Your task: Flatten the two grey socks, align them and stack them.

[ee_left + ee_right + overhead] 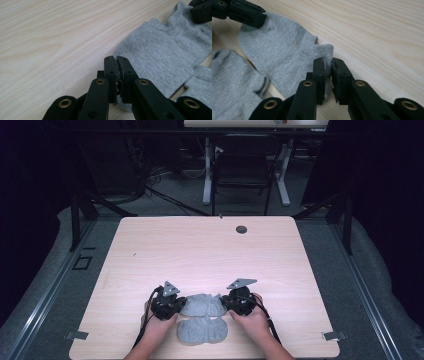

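Two grey socks lie near the table's front edge. The far sock (202, 305) (160, 52) (284, 50) stretches between both grippers. My left gripper (179, 307) (116, 60) is shut on its left end, with the fabric pinched between the jaws. My right gripper (223, 301) (327, 62) is shut on its right end, at the cuff. The near sock (202, 331) (201, 85) (234, 80) lies flat just in front of it, untouched. Each gripper view shows the other gripper at the sock's far end: the right gripper (201, 10) and the left gripper (244, 12).
The light wooden table (200, 250) has a dark cable hole (241, 229) near its far edge. A chair (242, 170) and desk legs stand on the floor beyond it. Metal brackets (76, 335) sit at the front corners.
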`<state>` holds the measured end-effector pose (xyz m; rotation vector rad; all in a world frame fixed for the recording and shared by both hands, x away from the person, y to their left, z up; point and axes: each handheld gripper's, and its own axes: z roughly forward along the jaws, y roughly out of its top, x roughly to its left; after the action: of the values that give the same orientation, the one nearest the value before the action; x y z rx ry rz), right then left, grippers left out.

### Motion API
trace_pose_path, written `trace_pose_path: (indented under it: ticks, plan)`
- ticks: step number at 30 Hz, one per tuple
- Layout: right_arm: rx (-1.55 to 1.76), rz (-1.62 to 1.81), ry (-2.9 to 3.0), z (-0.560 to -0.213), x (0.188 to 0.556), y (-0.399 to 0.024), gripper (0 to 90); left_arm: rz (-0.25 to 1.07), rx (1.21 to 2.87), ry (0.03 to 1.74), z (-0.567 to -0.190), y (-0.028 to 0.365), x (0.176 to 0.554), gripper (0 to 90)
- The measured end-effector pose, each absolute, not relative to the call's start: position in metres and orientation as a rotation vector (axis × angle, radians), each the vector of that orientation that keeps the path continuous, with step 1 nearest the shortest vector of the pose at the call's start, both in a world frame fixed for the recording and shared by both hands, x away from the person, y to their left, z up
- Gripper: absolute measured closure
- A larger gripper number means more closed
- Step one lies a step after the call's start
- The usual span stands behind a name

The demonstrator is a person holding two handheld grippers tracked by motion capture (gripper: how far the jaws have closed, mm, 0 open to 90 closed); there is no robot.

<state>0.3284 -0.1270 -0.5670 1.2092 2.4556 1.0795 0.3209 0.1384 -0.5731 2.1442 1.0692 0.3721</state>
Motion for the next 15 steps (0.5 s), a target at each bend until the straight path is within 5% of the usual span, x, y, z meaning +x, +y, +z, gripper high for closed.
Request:
trace_pose_path:
  ticks: [15]
  plan:
    - [1.198,1.088,2.461,-0.564,0.328,-0.1309,88.2,0.354,2.132,1.064,-0.5712,0.1399,0.3212,87.7]
